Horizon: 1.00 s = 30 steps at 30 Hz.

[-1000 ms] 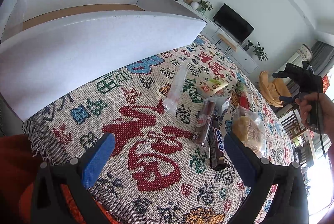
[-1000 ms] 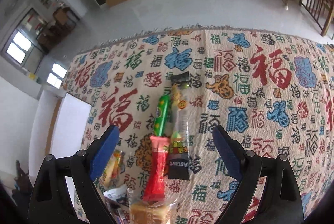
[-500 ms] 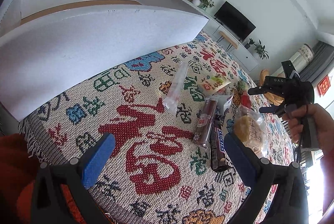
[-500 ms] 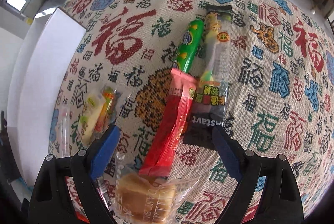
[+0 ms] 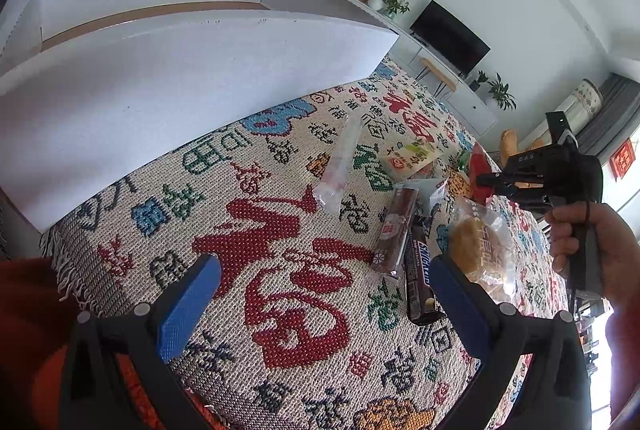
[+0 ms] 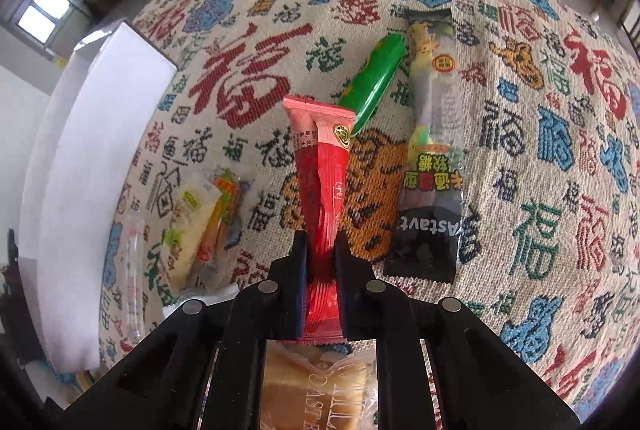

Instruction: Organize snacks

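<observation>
The right gripper (image 6: 321, 254) pinches a long red foil snack packet (image 6: 320, 165) mid-cloth; the left gripper (image 5: 320, 298) hovers wide open near the white cardboard box (image 5: 160, 85).

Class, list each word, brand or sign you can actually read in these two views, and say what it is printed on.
"SNICKERS": on the brown chocolate bar.
"Astavt", seen upside down: on the black end of the long candy packet.
"福", woven again and again: on the tablecloth.
Small print on the red wrapper, held by the right hand-held gripper: too blurred to read.
Print on the pastry bag: unreadable.
</observation>
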{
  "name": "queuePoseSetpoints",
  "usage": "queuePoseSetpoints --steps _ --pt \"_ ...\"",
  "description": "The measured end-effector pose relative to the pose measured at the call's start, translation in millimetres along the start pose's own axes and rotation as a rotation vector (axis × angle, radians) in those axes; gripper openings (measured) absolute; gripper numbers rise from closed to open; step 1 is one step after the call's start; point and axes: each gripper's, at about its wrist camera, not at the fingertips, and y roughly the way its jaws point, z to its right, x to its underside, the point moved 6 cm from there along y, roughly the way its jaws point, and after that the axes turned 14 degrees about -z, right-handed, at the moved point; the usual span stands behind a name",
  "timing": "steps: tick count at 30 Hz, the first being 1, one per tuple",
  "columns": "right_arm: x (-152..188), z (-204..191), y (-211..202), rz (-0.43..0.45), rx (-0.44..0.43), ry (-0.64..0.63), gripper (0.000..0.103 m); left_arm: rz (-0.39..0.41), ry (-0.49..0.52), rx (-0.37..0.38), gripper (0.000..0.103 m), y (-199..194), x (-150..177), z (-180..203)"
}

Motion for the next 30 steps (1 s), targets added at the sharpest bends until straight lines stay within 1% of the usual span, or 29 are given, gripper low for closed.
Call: queuePoseSetpoints --steps 3,5,8,10,12,16,19,21,23,24,25,27,29,30 --pt "0 -4 -31 0.084 -0.045 -0.007 0.012 -0.011 0.001 -0.002 0.103 3 0 1" --pt "2 -5 -47 0.114 -0.065 -0.014 0.012 -0.013 0.005 -0.004 0.103 3 1 2" --pt "16 -2 -63 0.116 -0.084 -0.032 0.012 -0.018 0.013 -0.003 0.103 3 2 3" --pt "27 0 -65 0.103 -0.087 -0.042 0.012 -0.022 0.017 0.003 0.103 3 3 3" --pt "45 7 -64 0.091 -0.081 -0.055 0.013 -0.03 0.025 0.005 0.103 5 4 5" --pt "96 27 -58 0.083 -0.01 -0.109 0.012 -0.04 0.055 -0.005 0.103 8 5 11" --pt "137 41 -43 0.067 0.035 -0.136 0.013 -0.046 0.078 -0.009 0.103 8 7 16" --pt "159 54 -33 0.061 0.045 -0.133 0.013 -0.06 0.09 -0.003 0.103 9 3 17" --pt "179 65 -25 0.063 0.036 -0.112 0.013 -0.086 0.081 0.004 0.103 12 -8 14" --pt "186 70 -22 0.065 0.027 -0.101 0.013 -0.1 0.092 0.007 0.103 14 -16 13" --pt "194 74 -20 0.068 0.018 -0.089 0.013 -0.122 0.109 -0.005 0.103 18 -24 13" --pt "204 81 -14 0.07 0.006 -0.073 0.013 -0.196 0.159 -0.077 0.102 32 -41 13" --pt "209 85 -9 0.067 0.015 -0.074 0.013 -0.237 0.214 -0.143 0.102 47 -57 17" --pt "211 87 -7 0.066 0.02 -0.075 0.013 -0.25 0.237 -0.177 0.096 56 -63 18"
